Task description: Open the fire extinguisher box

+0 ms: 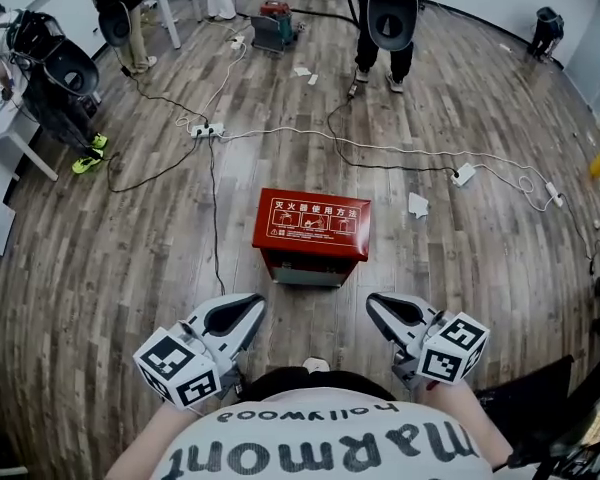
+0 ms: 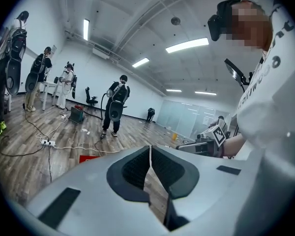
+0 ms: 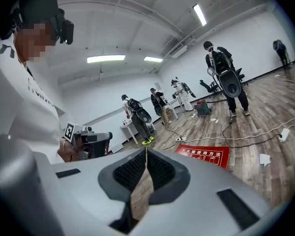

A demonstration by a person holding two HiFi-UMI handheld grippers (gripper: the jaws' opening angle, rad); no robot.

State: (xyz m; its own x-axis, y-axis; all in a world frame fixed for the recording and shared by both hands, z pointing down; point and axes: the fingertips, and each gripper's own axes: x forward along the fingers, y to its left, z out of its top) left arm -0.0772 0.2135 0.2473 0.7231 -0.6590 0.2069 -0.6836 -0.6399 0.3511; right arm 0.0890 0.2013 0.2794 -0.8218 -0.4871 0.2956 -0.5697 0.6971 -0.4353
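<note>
Red box ahead of both tongs, jaws pressed together

The red fire extinguisher box (image 1: pixel 312 230) stood on the wooden floor (image 1: pixel 130 258) straight ahead of my two tongs, centred between them and apart from both tips. Its printed top with white characters faced up. My left tongs (image 1: pixel 252 308) had their jaws pressed together with nothing between them; my right tongs (image 1: pixel 378 304) were the same, tips meeting on nothing. Both pointed forward and slightly inward toward the box, held low in front of my white shirt (image 1: pixel 320 438). A black cable (image 1: pixel 216 228) ran over the boards beyond my left tongs, just left of the box. A scrap of white paper (image 1: pixel 418 205) lay beyond my right tongs, right of the box. Further ahead, people (image 1: pixel 385 18) stood with gear
</note>
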